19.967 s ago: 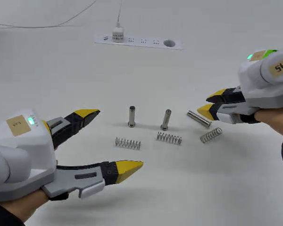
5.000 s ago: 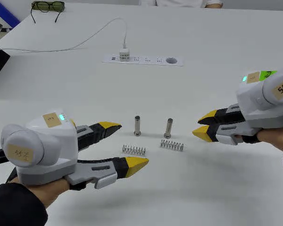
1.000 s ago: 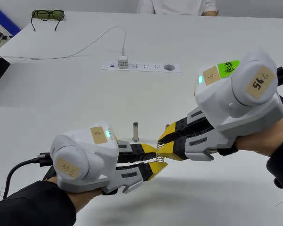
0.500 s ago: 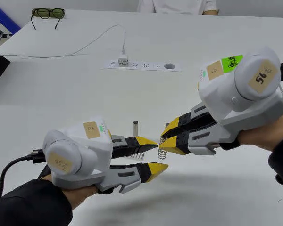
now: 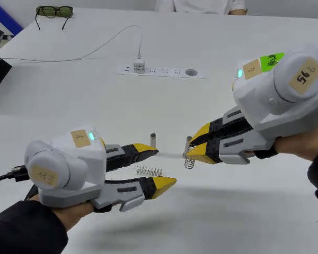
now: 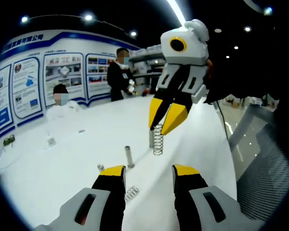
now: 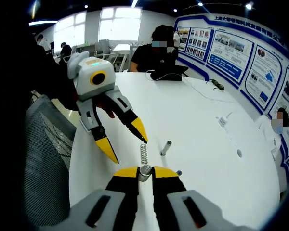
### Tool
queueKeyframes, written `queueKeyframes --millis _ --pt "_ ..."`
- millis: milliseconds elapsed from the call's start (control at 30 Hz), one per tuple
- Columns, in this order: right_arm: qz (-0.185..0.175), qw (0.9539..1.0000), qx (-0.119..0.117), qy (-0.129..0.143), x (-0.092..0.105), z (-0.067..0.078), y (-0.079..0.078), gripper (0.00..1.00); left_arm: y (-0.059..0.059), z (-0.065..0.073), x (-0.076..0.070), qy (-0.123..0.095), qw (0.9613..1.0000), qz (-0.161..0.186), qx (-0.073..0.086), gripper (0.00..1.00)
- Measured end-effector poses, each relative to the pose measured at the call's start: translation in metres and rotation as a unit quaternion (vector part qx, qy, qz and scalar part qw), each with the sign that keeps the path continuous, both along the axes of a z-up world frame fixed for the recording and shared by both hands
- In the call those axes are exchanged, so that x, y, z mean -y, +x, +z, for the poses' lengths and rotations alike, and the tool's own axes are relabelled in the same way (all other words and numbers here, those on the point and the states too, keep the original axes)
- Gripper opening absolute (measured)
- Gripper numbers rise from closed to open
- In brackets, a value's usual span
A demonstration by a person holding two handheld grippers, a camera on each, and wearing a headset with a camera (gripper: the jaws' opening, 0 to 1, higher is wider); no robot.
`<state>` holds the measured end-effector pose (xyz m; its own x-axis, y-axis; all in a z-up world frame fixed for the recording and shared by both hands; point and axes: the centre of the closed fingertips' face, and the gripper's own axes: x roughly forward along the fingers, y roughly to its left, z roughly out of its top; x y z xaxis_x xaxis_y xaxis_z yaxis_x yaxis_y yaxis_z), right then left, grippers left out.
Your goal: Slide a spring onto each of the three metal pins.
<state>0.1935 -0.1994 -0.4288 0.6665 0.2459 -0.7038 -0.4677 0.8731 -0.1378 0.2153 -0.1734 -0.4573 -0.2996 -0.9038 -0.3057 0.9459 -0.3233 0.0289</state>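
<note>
My right gripper [image 5: 188, 150] is shut on the top end of a small spring [image 5: 190, 162], which hangs from its tips right beside an upright metal pin [image 5: 188, 139]. In the left gripper view the held spring [image 6: 157, 140] dangles just in front of that pin [image 6: 151, 138]. A second upright pin [image 5: 152, 139] stands to its left. Another spring [image 5: 148, 171] lies on the white table [image 5: 228, 211] between the jaws of my left gripper [image 5: 158, 166], which is open and holds nothing. The right gripper view shows its own jaws pinching the spring's coil end [image 7: 144, 172].
A white power strip [image 5: 159, 71] with a plugged-in cable [image 5: 90, 50] lies at the far middle of the table. Dark glasses [image 5: 54, 9] sit at the far left corner. A person [image 5: 196, 5] sits across the table.
The two grippers met at the spring a second ago. Since then my left gripper has opened and drawn back left, while my right gripper carried the spring right, to beside the right pin.
</note>
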Motion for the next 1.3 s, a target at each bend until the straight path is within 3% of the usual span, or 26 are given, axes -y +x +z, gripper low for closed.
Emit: queueKeyframes --millis 200,533,900,1300 --pt "-0.015 0.9999 0.005 -0.006 0.012 0.002 0.002 0.11 0.012 0.001 -0.005 -0.001 0.9997 0.022 -0.006 0.45" --pt "-0.043 0.9988 0.018 -0.013 0.033 0.01 0.012 0.11 0.022 0.002 -0.009 -0.001 0.9989 0.043 -0.016 0.56" --pt "-0.072 0.9969 0.031 -0.01 0.053 0.007 0.03 0.11 0.024 0.001 -0.011 0.002 0.9985 0.051 -0.021 0.65" --pt "-0.079 0.9967 0.017 -0.008 0.059 -0.009 0.04 0.11 0.024 -0.001 -0.014 0.007 0.9982 0.054 -0.026 0.69"
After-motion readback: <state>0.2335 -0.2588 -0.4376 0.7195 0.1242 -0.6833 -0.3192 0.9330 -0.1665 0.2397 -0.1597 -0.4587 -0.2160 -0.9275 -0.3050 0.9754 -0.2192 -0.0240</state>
